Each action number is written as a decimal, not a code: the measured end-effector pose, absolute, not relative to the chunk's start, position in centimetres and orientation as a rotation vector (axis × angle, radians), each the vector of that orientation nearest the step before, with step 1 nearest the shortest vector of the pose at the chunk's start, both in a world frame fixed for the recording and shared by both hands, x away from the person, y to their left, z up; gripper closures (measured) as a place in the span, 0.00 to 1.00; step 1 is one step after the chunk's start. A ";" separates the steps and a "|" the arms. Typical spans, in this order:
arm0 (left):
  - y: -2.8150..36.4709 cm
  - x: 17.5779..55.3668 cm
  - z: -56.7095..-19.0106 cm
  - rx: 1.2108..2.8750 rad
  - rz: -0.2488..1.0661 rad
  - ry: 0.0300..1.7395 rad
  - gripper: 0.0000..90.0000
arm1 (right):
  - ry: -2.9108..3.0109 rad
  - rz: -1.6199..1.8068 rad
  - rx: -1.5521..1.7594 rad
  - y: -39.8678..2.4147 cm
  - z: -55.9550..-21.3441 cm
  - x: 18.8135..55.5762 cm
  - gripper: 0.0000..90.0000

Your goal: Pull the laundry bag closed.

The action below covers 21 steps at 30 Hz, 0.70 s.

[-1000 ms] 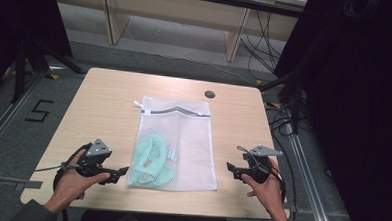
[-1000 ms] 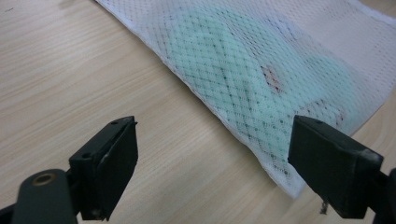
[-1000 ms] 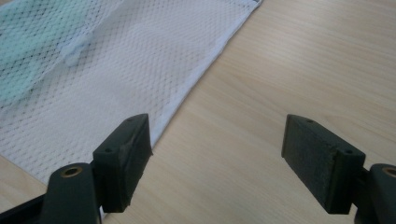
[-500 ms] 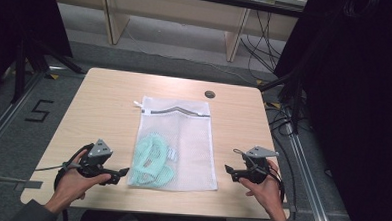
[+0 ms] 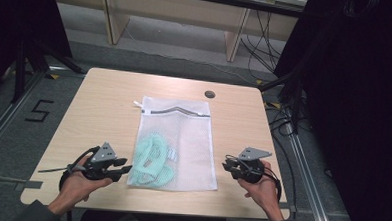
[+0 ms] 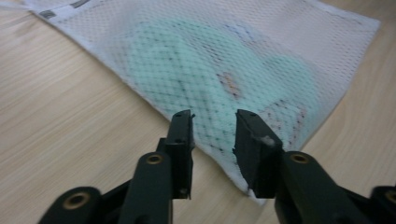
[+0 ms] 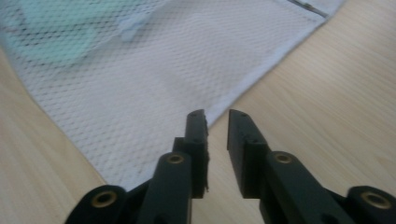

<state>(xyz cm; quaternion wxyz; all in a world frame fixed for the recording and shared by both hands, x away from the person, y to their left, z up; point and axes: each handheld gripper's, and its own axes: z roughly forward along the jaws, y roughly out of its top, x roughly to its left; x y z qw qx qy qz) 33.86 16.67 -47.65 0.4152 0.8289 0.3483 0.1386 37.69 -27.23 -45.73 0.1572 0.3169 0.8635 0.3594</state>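
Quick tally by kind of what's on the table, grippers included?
White mesh laundry bag with zipper: 1
Mint-green fabric item inside the bag: 1
Small dark round disc near the table's far edge: 1
Black two-jaw grippers, left and right: 2
Total: 5

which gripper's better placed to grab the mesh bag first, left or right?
Left, probably. The left gripper sits at the near left corner of the mesh laundry bag, its jaws just closing with a gap left and the bag's edge ahead of them. The right gripper stands apart from the bag's right edge.
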 end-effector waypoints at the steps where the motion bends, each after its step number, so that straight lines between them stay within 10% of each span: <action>1: 16.7 33.9 -47.6 2.082 0.348 0.875 0.81 | 2.489 1.018 0.869 -26.9 -45.9 37.8 0.92; 21: 13.3 34.4 -49.0 2.153 0.252 0.779 0.97 | 2.706 0.859 0.680 -22.0 -48.2 39.4 1.00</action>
